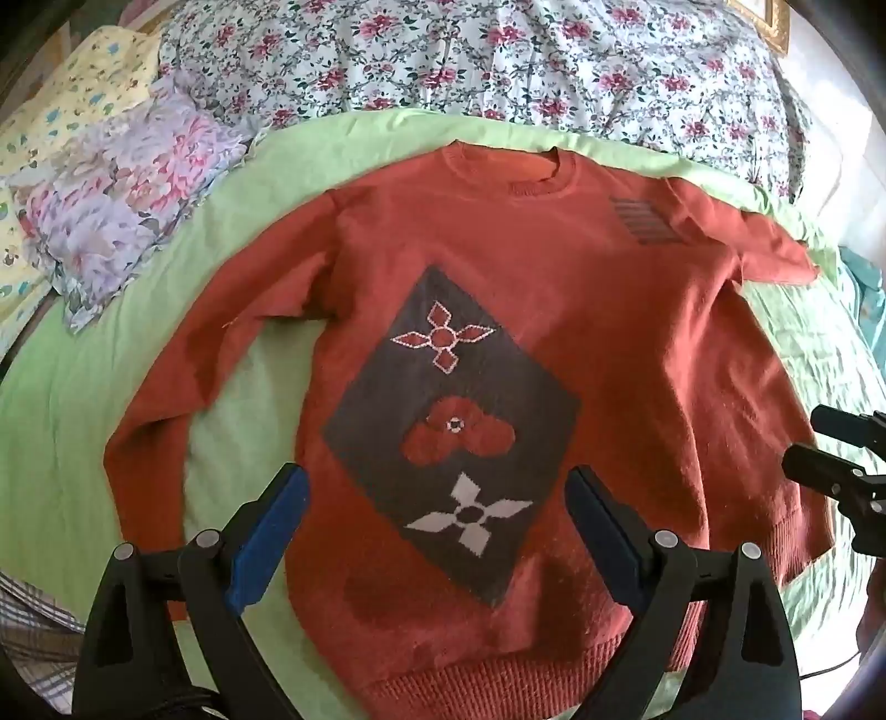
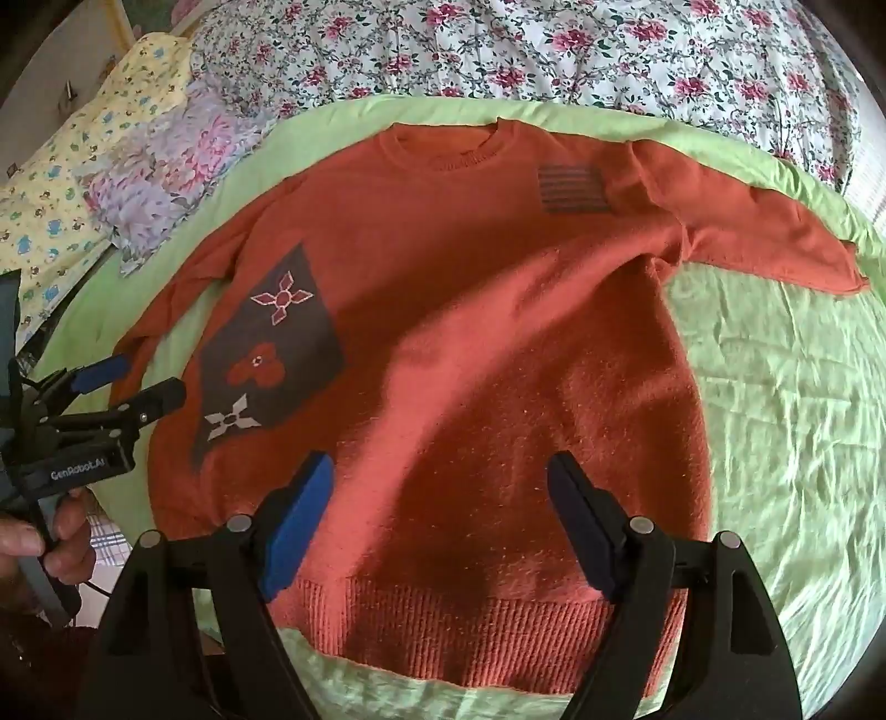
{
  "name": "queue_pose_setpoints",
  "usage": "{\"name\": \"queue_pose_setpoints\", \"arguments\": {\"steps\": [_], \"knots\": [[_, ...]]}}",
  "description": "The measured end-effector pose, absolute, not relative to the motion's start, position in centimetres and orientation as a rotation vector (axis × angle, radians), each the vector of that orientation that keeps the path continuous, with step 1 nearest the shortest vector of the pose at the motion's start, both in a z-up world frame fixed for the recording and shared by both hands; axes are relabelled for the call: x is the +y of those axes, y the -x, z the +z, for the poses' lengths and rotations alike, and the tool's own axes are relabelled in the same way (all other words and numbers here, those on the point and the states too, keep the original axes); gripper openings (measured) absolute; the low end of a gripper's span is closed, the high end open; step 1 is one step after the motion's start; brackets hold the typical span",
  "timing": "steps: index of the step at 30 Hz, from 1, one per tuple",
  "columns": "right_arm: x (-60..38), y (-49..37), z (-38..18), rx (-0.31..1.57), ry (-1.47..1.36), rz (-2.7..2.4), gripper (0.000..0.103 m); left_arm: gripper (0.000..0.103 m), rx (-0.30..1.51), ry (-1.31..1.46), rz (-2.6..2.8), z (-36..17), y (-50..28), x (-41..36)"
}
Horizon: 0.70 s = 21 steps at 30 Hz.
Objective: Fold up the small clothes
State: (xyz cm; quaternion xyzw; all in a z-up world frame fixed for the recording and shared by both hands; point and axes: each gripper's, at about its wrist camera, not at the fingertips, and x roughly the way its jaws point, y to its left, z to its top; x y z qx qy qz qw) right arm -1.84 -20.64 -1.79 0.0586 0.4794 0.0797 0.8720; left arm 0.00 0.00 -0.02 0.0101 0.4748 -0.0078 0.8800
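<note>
A small rust-orange sweater lies flat, front up, on a light green sheet. It has a grey diamond panel with flower motifs and a small striped patch at the chest. Both sleeves spread outward. My left gripper hovers open above the lower left of the sweater, with nothing between its blue pads. My right gripper hovers open above the hem's right half, also holding nothing. Each gripper shows in the other's view, the right gripper at the edge and the left gripper at the far left.
A floral quilt is bunched along the far side. A lilac flowered pillow and a yellow printed pillow lie at the far left. A person's hand holds the left gripper's handle. Plaid fabric shows at the near left.
</note>
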Motion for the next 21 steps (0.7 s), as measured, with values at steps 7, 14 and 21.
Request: {"name": "queue_pose_setpoints", "arguments": {"steps": [7,14,21], "knots": [[-21.0,2.0,-1.8,1.001,-0.123,0.167,0.080,0.094,0.989,-0.029,-0.030,-0.3,-0.8,-1.0],[-21.5,2.2,-1.9,1.000,-0.135,0.169,0.080,0.094,0.989,-0.032,-0.031,0.2,-0.4,-1.4],[-21.5,2.3,-2.1,0.997,-0.148,0.178,0.080,0.094,0.975,-0.033,-0.030,0.3,0.0,-1.6]]}}
